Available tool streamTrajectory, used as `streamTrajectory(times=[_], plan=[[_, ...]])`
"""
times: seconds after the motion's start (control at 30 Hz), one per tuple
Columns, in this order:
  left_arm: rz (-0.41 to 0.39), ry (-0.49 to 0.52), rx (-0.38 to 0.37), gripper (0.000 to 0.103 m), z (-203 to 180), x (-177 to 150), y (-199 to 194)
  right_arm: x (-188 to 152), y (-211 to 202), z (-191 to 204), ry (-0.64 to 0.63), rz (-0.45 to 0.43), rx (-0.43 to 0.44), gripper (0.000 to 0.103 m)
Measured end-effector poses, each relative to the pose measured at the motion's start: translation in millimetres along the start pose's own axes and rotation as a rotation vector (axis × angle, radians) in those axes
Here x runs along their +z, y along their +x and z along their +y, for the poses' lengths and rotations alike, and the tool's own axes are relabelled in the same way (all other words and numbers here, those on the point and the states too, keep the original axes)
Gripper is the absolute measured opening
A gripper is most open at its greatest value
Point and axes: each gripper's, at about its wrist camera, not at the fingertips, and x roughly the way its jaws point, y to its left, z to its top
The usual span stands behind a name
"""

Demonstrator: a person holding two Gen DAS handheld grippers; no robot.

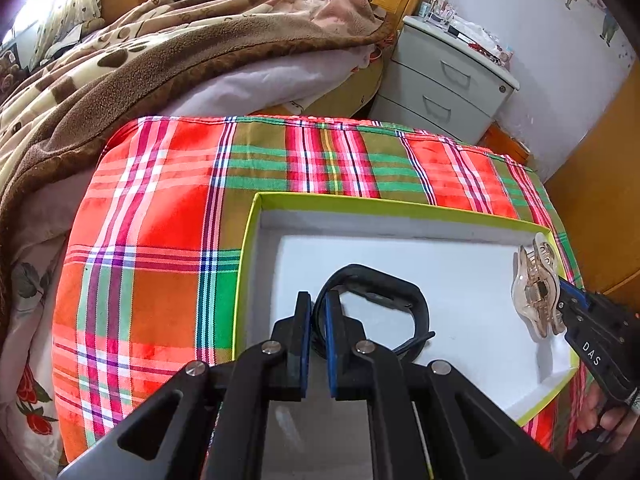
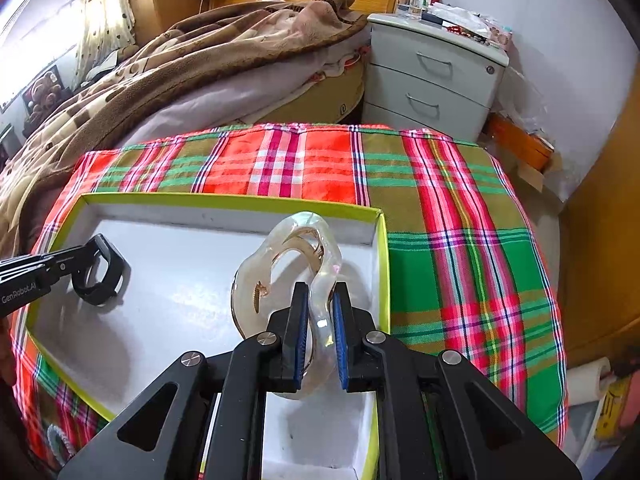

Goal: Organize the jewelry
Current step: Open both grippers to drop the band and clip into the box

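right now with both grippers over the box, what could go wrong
1. The right gripper pinches only one edge of the clear hair claw; glossy plastic, it may twist or slip out.
2. The left gripper grips the black watch band by its thin strap; opening could snag it.
3. Both work inside one box, so they might collide.

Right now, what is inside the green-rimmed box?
Over the box's white floor: a black wristband pinched by the left gripper, and a clear hair claw in the right gripper. Both grippers hide the near corners.
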Motion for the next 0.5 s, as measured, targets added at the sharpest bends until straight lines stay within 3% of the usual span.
streamTrajectory(times=[0.27,0.5], plan=[[-0.010,-0.002,0.007,0.031,-2,-1,-7,2,-9,0,0.017,-0.029,0.023,0.029],[-0.048,0.008,-0.005,0.036,-5,-8,-29,-5,-31,-2,0.027,-0.076,0.027,0.029]])
